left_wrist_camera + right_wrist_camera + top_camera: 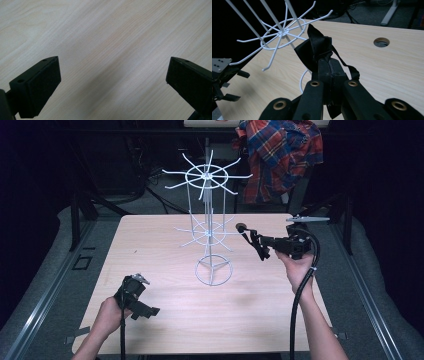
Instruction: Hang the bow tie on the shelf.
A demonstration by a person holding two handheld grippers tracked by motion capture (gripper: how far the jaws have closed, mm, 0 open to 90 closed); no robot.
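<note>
A white wire rack (206,175) with two tiers of hooked arms stands on the wooden table (150,245), a little right of centre. My right gripper (257,242) is held right of the rack and points left at its lower tier. It is shut on a black fabric piece (314,45) with a thin strap, which sticks out past the fingertips close to the lower hooks (282,32). My left gripper (145,310) hovers low over the front left of the table. Its jaws stand wide apart over bare wood (112,37) with nothing between them.
A red and blue plaid shirt (280,150) hangs behind the table at the back right. A round cable hole (381,42) is cut in the tabletop. Dark stands and cables sit on the floor behind the table.
</note>
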